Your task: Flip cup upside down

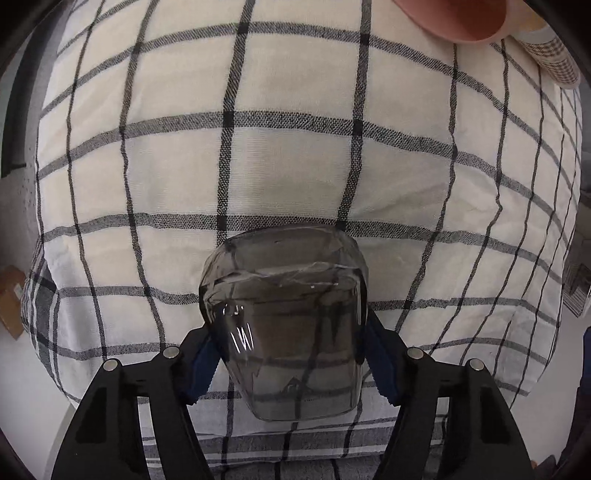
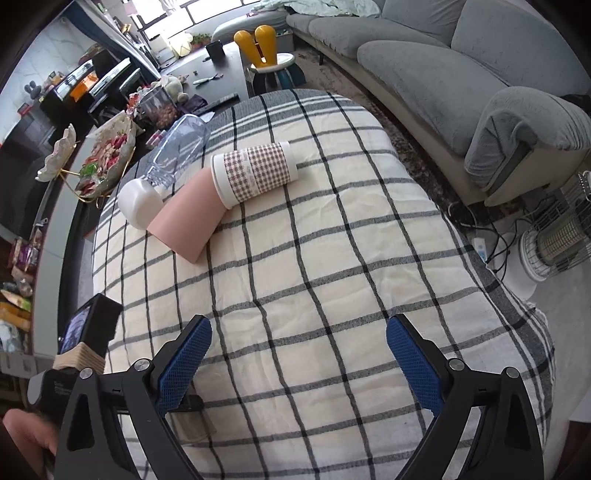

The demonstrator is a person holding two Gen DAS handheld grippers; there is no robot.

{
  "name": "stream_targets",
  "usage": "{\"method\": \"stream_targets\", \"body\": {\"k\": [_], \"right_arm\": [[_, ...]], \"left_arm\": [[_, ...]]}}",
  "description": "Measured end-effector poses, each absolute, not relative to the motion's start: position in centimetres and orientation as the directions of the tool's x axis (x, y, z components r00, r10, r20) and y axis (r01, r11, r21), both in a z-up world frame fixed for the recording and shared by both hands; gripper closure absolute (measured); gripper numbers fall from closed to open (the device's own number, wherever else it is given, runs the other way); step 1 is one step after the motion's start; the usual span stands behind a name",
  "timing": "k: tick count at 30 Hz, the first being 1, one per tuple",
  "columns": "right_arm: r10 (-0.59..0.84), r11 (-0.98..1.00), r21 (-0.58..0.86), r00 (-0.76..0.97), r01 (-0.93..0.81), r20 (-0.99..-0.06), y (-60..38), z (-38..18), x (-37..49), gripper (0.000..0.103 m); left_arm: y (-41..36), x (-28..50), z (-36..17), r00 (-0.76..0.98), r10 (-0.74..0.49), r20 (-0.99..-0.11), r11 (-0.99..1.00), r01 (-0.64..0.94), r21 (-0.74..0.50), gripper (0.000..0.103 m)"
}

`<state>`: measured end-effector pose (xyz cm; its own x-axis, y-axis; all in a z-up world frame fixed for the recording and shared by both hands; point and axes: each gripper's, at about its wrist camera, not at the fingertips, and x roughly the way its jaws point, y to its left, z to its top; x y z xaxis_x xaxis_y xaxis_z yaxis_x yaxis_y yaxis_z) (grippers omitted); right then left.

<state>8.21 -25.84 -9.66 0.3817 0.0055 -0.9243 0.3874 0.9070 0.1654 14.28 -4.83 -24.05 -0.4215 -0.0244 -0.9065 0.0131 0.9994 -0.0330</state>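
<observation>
A smoky grey see-through cup [image 1: 288, 321] is held between the blue pads of my left gripper [image 1: 291, 354], just above the checked tablecloth [image 1: 288, 166]. Which end of the cup faces the cloth I cannot tell. My right gripper [image 2: 299, 354] is open and empty, hovering over the near part of the same cloth [image 2: 314, 258]. The left gripper's body [image 2: 88, 332] shows at the lower left of the right wrist view, and part of the grey cup [image 2: 195, 424] shows there, just behind my right gripper's left finger.
A pink cup [image 2: 188, 218], a checked white tumbler [image 2: 255, 173] and a clear bottle with a white cap [image 2: 170, 158] lie on their sides at the far left of the table. The pink cup [image 1: 454, 18] shows at the top of the left wrist view. A grey sofa [image 2: 443, 74] and a heater [image 2: 557, 240] stand to the right.
</observation>
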Motion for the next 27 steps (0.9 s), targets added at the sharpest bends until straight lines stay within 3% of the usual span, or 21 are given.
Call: {"method": "stream_targets", "body": {"k": [7,13,19,27], "right_arm": [[-0.014,0.904,0.155,0.390,0.398,-0.921,-26.7,-9.7,7.5,0.007],[-0.060,0.921,0.123,0.446,0.371,-0.893,-26.2,-8.9,6.1,0.007],[-0.129,0.931,0.078,0.522,0.356,-0.843,-25.9,-9.6,4.9,0.007],[-0.158,0.934,0.046,0.524,0.354,-0.837,-25.6,-12.7,4.8,0.007]], "left_arm": [[-4.7,13.3,-20.2,-0.137,-0.008,-0.991,0.995,0.094,-0.021,0.035],[-4.2,11.1,-18.0,0.182,-0.108,-0.977,0.989,0.123,-0.086,0.035],[-4.8,9.4,-14.9,0.559,-0.112,-0.822,0.983,0.182,-0.010,0.035],[-6.3,9.9,-15.1,0.805,-0.141,-0.577,0.974,0.216,0.063,0.035]]}}
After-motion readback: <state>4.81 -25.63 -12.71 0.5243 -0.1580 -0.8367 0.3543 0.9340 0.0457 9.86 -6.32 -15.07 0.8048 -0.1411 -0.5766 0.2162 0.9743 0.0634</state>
